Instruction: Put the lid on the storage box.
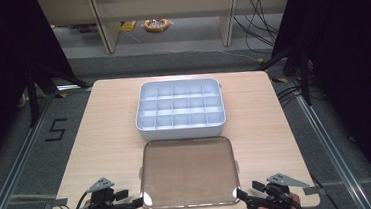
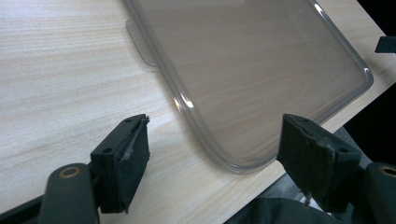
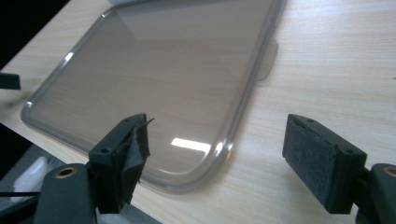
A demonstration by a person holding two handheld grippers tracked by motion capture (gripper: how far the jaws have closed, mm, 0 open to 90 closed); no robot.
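The left gripper (image 1: 140, 202) sits at the clear lid's (image 1: 189, 172) near left corner, jaws wide — the corner lies between them, seemingly untouched. The lid lies flat on the table (image 1: 100, 136), just in front of the white compartment tray (image 1: 180, 110). At the lid's near right corner, the right gripper (image 1: 240, 194) gapes equally — holding nothing.

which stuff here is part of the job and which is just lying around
In the job:
- clear lid, flat on the table, a gripper at each near corner
- left gripper, open
- right gripper, open
- white divided box, beyond the lid

Lying about:
- yellow coil on the floor
- loose cables on the floor
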